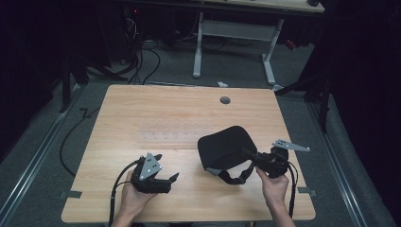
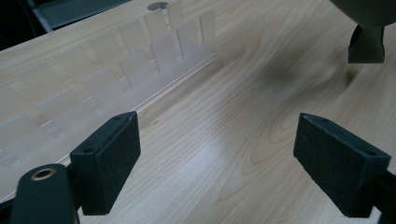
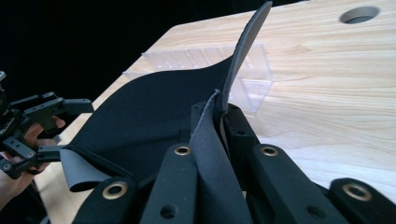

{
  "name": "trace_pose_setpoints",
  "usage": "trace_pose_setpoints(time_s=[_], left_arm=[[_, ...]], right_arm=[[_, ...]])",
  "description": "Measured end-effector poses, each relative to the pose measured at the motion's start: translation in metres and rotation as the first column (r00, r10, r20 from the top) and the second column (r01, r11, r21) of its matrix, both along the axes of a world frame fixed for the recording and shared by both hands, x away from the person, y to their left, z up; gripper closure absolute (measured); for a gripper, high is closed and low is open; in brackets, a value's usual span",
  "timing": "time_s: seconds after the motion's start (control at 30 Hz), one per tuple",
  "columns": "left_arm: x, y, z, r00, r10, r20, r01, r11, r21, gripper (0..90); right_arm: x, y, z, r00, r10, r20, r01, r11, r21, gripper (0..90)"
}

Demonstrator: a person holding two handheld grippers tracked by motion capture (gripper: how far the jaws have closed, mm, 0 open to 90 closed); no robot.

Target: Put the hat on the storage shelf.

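A black soft fabric piece [image 1: 226, 149] with a strap loop [image 1: 232, 178] hangs just above the wooden table [image 1: 142, 109], right of centre. My right gripper [image 1: 248, 153] is shut on its edge; in the right gripper view the jaws [image 3: 217, 116] pinch a fold of the dark fabric [image 3: 149, 107]. My left gripper [image 1: 172, 178] is held near the front left, open with nothing between its pads [image 2: 224, 158]. The grey strap end [image 2: 366, 44] dangles at the upper right of the left gripper view. The left gripper [image 3: 60, 128] also appears beyond the fabric in the right gripper view.
A clear slotted plastic rack [image 1: 168, 135] lies across the table's middle, also seen as the rack [image 2: 116, 79] ahead of my left jaws and as the rack [image 3: 252, 74] behind the fabric. A round cable hole [image 1: 225, 100] sits near the far edge. Cables and another desk stand beyond.
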State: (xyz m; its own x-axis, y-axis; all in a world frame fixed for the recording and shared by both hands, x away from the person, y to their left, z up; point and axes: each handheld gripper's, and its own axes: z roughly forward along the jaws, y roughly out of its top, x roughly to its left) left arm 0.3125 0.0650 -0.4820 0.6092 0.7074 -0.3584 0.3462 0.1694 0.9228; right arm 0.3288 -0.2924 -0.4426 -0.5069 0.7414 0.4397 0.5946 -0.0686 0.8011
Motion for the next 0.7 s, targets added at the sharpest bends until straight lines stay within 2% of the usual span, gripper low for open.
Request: trace_pose_setpoints(time_s=[0.23, 0.33, 0.4, 0.43, 0.57, 0.7], left_arm=[[-0.004, -0.003, 0.002, 0.9997, -0.019, 0.017, 0.02, 0.9998, -0.003, 14.7], [-0.005, -0.005, 0.004, 0.9992, -0.039, -0.002, 0.039, 0.9989, -0.027, 14.7], [-0.005, -0.006, 0.004, 0.9988, -0.048, -0.004, 0.048, 0.9986, -0.022, 14.7], [-0.006, -0.006, 0.004, 0.9987, -0.051, 0.0, 0.051, 0.9986, -0.013, 14.7], [-0.008, -0.008, 0.008, 0.9978, -0.062, 0.02, 0.063, 0.9975, -0.031, 14.6], [-0.008, -0.01, 0.009, 0.9974, -0.066, 0.03, 0.067, 0.9974, -0.026, 14.5]], right_arm=[[0.005, 0.018, -0.001, 0.9989, 0.048, -0.004, -0.048, 0.9987, -0.014, 84.9], [0.007, 0.026, -0.002, 0.9975, 0.071, -0.001, -0.071, 0.9973, -0.018, 84.8], [0.009, 0.028, -0.003, 0.9969, 0.079, -0.003, -0.079, 0.9966, -0.024, 84.8], [0.01, 0.029, -0.004, 0.9967, 0.081, -0.005, -0.081, 0.9964, -0.025, 84.7], [0.01, 0.031, -0.003, 0.9958, 0.09, -0.016, -0.09, 0.9954, -0.031, 84.7], [0.01, 0.034, -0.002, 0.9948, 0.1, -0.019, -0.1, 0.9947, -0.025, 84.7]])
